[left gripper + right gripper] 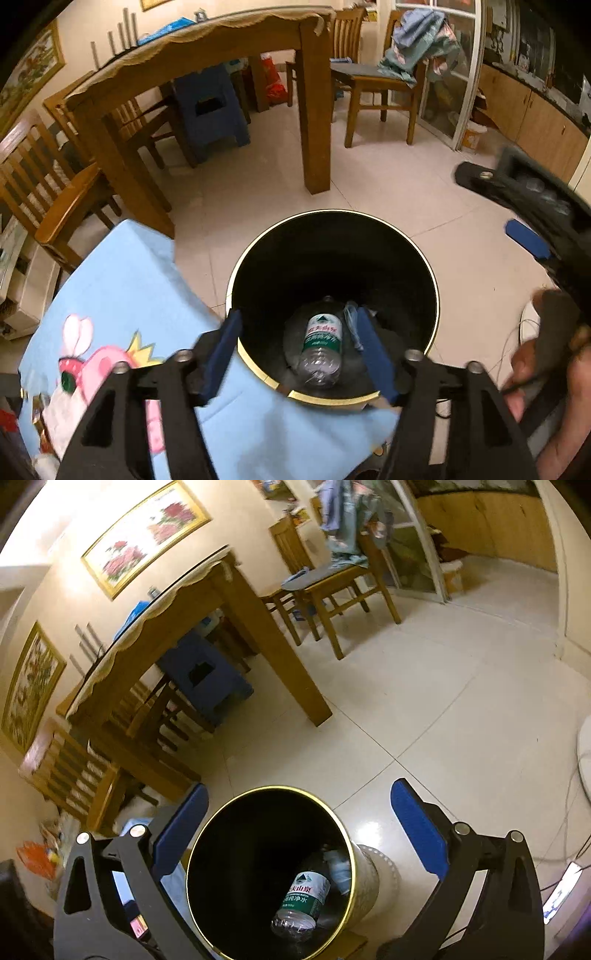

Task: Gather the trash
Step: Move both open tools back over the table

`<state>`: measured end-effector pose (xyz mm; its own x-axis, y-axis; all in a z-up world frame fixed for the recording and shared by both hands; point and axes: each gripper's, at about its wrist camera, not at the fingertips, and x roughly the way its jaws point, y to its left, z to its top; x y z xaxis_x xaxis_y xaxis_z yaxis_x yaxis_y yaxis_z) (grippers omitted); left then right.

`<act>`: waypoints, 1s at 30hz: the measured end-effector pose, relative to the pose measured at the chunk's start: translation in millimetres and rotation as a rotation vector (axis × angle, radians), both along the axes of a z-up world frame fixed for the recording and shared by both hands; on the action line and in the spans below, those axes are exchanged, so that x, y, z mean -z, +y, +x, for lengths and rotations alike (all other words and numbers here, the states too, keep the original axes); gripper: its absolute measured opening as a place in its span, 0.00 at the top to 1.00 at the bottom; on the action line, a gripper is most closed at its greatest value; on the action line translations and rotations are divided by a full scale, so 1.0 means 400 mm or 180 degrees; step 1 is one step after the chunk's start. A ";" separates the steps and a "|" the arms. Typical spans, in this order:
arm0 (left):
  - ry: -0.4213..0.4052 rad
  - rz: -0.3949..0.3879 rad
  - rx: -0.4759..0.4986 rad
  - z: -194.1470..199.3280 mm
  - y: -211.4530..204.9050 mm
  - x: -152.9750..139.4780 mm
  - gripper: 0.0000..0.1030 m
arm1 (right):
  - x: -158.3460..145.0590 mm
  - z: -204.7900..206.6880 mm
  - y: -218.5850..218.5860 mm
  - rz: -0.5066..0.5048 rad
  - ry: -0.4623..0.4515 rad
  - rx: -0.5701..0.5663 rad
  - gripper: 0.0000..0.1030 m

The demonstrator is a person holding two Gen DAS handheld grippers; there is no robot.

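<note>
A black bin with a gold rim (332,211) stands on the tiled floor beside a low table. A clear water bottle with a green label (321,343) lies at its bottom, next to a crumpled pale-blue scrap (351,321). My left gripper (299,354) hangs open over the bin's near rim, with nothing between its blue pads. My right gripper (299,830) is also open and empty, up and to the right of the bin (277,787). The bottle (304,901) shows there too. One of the right gripper's blue pads (528,240) is visible in the left wrist view.
A light-blue cartoon cloth (122,288) covers the low table left of the bin. A wooden dining table leg (314,122), chairs (380,92) and a blue stool (210,107) stand beyond. A hand (535,369) holds the right gripper's handle. Cables (569,812) trail on the floor at right.
</note>
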<state>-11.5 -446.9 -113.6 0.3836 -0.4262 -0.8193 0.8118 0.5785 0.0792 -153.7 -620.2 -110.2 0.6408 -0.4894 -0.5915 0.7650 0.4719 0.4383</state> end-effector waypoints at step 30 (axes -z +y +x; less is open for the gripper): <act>-0.0282 -0.0389 -0.2249 0.088 1.206 -0.008 0.06 | 0.087 0.362 1.042 -0.0468 0.1057 -0.3942 0.56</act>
